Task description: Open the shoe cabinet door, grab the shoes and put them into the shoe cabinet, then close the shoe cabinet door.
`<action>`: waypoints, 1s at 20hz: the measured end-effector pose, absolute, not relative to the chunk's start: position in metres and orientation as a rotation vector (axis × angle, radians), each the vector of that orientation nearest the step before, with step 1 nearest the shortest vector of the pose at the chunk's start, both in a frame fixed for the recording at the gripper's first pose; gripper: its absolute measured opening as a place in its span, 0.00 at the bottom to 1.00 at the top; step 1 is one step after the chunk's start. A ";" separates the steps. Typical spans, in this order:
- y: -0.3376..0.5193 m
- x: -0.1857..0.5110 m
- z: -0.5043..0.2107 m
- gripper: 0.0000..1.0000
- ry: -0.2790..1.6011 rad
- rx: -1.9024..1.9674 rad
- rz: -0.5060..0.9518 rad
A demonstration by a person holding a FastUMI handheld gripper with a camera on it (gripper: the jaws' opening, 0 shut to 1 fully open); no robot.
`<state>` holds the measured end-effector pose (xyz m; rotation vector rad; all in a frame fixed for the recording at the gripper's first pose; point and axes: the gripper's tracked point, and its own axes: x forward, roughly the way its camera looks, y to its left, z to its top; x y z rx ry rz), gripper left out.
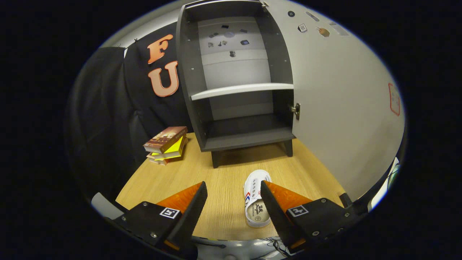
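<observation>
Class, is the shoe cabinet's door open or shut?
Open: the door swings wide, baring empty shelves inside the shoe cabinet.

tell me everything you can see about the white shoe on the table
The small white canvas-looking sneaker lies upright on its sole on the light wooden tabletop, toe pointing toward the open dark grey shoe cabinet. It has white laces through metal eyelets, red and blue stripes on its side and a printed pale insole. It sits between the open gripper jaws, close against the right one, which hides part of it; whether they touch is unclear.

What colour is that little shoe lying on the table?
The shoe is white with red and blue stripes on its side, seen in the gripper view, beside the open tool's right finger.
</observation>
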<state>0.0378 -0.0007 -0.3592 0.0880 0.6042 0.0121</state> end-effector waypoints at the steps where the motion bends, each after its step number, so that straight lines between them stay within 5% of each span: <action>1: -0.002 0.038 -0.376 0.93 0.637 0.095 0.008; 7: -0.010 0.039 -0.459 0.91 0.805 0.135 -0.008; 16: -0.010 0.054 -0.503 0.72 0.895 0.129 -0.005; 18: -0.010 0.055 -0.509 0.64 0.913 0.128 -0.007; 20: -0.012 0.056 -0.514 0.44 0.923 0.126 -0.021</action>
